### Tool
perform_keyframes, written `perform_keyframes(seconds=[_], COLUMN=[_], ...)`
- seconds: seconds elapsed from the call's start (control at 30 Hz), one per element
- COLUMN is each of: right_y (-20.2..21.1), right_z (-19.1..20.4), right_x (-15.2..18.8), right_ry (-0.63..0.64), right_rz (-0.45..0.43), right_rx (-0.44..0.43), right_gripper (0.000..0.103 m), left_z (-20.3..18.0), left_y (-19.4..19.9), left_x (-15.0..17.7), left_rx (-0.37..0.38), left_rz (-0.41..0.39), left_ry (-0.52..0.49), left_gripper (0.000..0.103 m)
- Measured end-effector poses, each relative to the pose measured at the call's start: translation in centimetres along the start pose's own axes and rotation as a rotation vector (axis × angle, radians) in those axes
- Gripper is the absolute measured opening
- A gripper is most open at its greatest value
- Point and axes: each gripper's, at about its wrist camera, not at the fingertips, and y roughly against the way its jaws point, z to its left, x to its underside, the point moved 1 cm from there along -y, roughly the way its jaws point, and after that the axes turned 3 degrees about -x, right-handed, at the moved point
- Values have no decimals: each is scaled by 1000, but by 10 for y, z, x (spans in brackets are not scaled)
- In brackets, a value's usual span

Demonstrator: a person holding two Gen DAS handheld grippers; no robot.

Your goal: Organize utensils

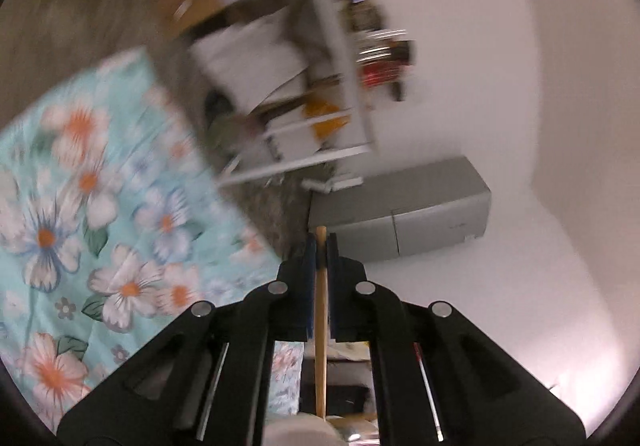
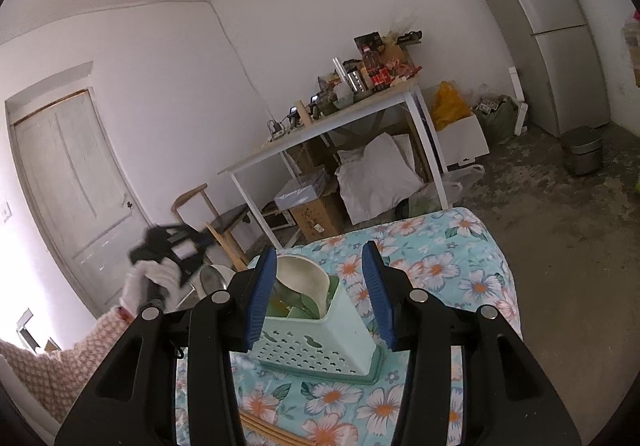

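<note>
The left gripper [image 1: 320,246] is clamping a wooden chopstick [image 1: 320,326] lengthwise; the right gripper [image 2: 320,286] is standing open astride the utensil caddy [image 2: 320,330], nearer.

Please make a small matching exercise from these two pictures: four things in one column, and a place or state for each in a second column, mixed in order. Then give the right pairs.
Things
1. wooden stick
2. utensil holder
3. right gripper
4. refrigerator

Places or states
A. stands on the floral cloth
B. fingers apart, with nothing pressed between them
C. pinched between the left gripper's fingers
D. stands against the white wall, at the far right of the room

Pairs: 1-C, 2-A, 3-B, 4-D
</note>
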Motion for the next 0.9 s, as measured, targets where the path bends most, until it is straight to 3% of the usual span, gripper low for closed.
perform_keyframes(seconds=[0.1, 0.27, 0.43, 0.57, 0.67, 0.77, 0.83, 0.9], right_y=[13, 34, 53, 63, 70, 77, 80, 80], right_z=[5, 11, 13, 9, 6, 9, 10, 13], right_x=[1, 4, 9, 12, 14, 15, 15, 16], right_ry=[0, -5, 2, -9, -20, -17, -11, -10], right_rz=[-16, -36, -43, -47, -49, -54, -56, -53], right_rx=[-1, -1, 19, 35, 42, 44, 46, 42], right_gripper=[44, 44, 44, 44, 44, 44, 44, 44], left_z=[-65, -136, -188, -193, -178, -154, -141, -129], left_y=[34, 82, 79, 55, 33, 27, 40, 60], left_x=[24, 83, 139, 177, 196, 194, 187, 181], left_rx=[20, 31, 4, -64, -112, -130, -128, -117], left_rz=[-102, -260, -378, -425, -371, -283, -267, -281], left_ry=[-247, -567, -865, -1043, -1078, -984, -916, -871], left_gripper=[4, 4, 4, 4, 4, 5, 19, 24])
